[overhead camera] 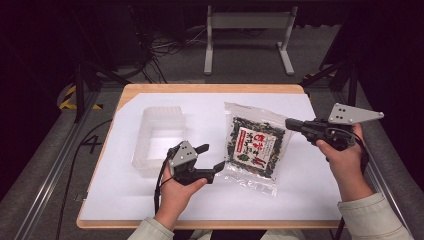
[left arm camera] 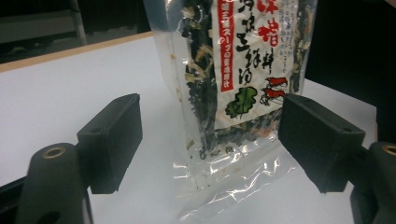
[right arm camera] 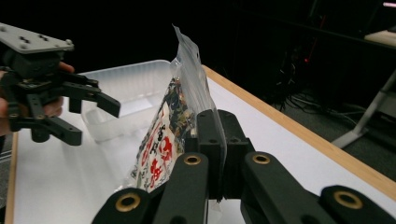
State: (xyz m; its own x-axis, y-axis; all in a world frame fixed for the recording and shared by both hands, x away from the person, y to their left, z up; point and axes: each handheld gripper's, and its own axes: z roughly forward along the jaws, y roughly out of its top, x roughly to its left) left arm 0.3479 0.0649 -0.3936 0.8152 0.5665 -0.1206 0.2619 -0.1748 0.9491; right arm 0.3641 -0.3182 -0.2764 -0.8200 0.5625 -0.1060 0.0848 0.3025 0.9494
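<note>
A clear bag of dried greens with a red and white label (overhead camera: 255,145) sits at the middle of the white sheet, and looks tilted up on its right side. My right gripper (overhead camera: 289,124) is shut on the bag's right edge; in the right gripper view the jaws (right arm camera: 217,126) pinch the clear film of the bag (right arm camera: 173,126). My left gripper (overhead camera: 212,156) stands open just left of the bag's lower left corner. In the left gripper view the bag (left arm camera: 224,79) rises between and beyond the spread jaws of that gripper (left arm camera: 210,121), untouched by them.
A translucent plastic tub (overhead camera: 150,120) lies left of the bag, behind my left gripper (right arm camera: 95,121); the right gripper view shows the tub (right arm camera: 126,84) too. The white sheet (overhead camera: 300,190) covers a wooden table (overhead camera: 210,88). A stand and cables lie on the floor beyond.
</note>
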